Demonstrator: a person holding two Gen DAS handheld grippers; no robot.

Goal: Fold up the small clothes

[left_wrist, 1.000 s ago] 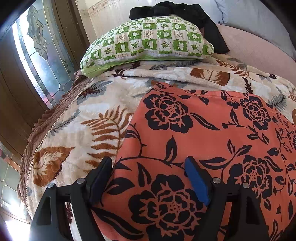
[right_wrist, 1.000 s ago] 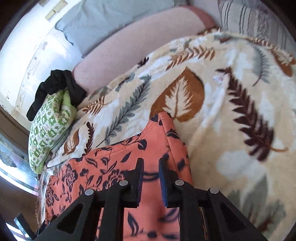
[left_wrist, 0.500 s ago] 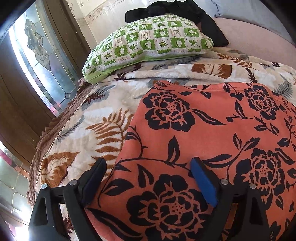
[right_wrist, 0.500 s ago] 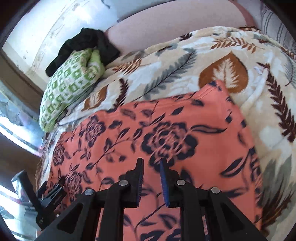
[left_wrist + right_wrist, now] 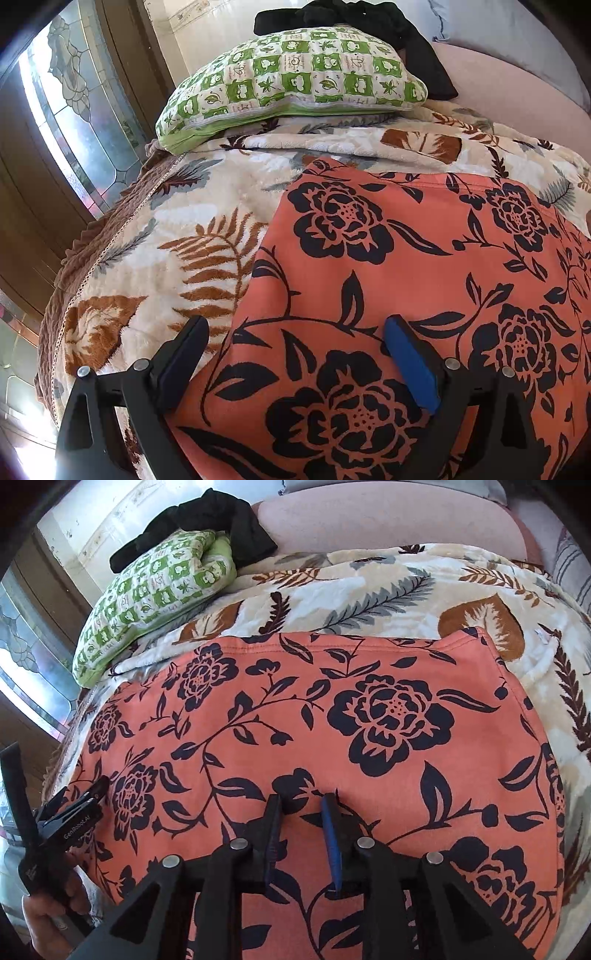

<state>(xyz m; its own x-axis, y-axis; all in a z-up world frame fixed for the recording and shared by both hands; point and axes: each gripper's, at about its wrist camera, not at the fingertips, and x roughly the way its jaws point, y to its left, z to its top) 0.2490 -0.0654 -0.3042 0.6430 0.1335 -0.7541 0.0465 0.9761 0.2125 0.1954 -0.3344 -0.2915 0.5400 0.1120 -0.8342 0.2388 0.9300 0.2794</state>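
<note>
An orange garment with black flowers (image 5: pixel 424 258) lies spread flat on the leaf-print blanket (image 5: pixel 177 258); it fills the middle of the right wrist view (image 5: pixel 314 720). My left gripper (image 5: pixel 295 332) is wide open over the garment's near left edge, one finger over the blanket, one over the cloth. It also shows at the left edge of the right wrist view (image 5: pixel 70 808), held by a hand. My right gripper (image 5: pixel 301 801) is slightly open, empty, above the garment's near middle.
A green checked pillow (image 5: pixel 291 81) lies at the head of the bed with a black garment (image 5: pixel 351 18) behind it. A pink headboard (image 5: pixel 388 520) runs along the back. A stained-glass window (image 5: pixel 66 110) and the bed's edge are on the left.
The right gripper pulled back from the garment's far right corner toward its near middle and its jaws parted a little. The left gripper stayed open at the near left edge.
</note>
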